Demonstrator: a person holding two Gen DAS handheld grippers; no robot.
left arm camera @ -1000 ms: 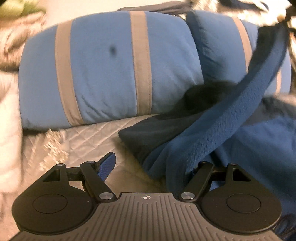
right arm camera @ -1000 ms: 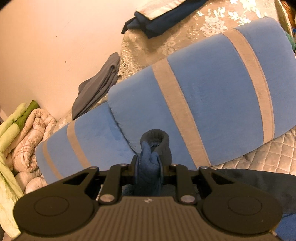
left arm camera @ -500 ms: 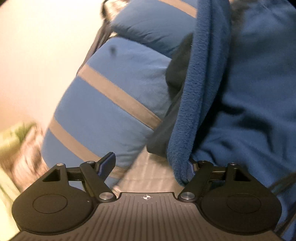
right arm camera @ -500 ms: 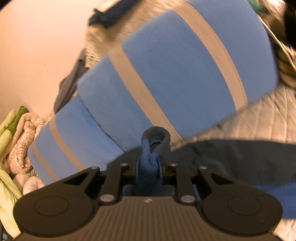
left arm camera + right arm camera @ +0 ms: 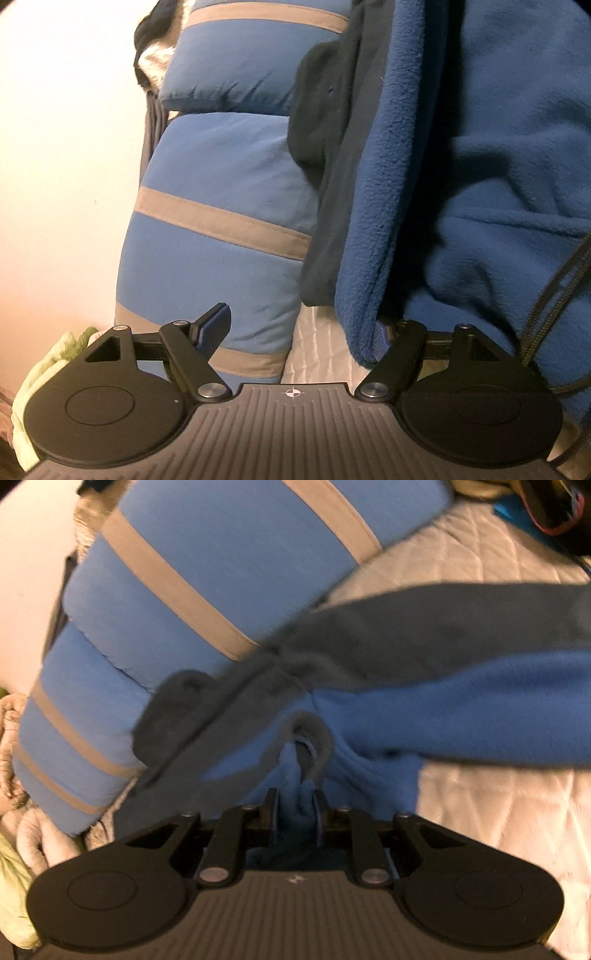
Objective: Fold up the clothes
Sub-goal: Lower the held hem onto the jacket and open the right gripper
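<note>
In the left wrist view, a cream wall [image 5: 66,166] is filling the nine o'clock side, and two blue pillows with grey stripes [image 5: 221,206] are standing stacked just right of it, from twelve o'clock down toward six. The blue fleece garment [image 5: 480,166] is hanging across the whole three o'clock half, its dark inner lining [image 5: 332,122] showing along the left edge against the pillows. The left gripper [image 5: 295,332] is standing with its jaws wide apart; the fleece's hem is draping over the right finger while the left finger is sitting free in front of the lower pillow, so nothing is being pinched. A black cord [image 5: 554,295] is dangling at four o'clock. In the right wrist view, the same pillows [image 5: 207,590] are lying toward ten o'clock, the quilted bedspread [image 5: 498,812] is spreading at four o'clock, and the fleece [image 5: 461,709] is stretching across the middle. The right gripper [image 5: 297,805] is clamping narrowly on a bunched fold of that fleece at six o'clock.
</note>
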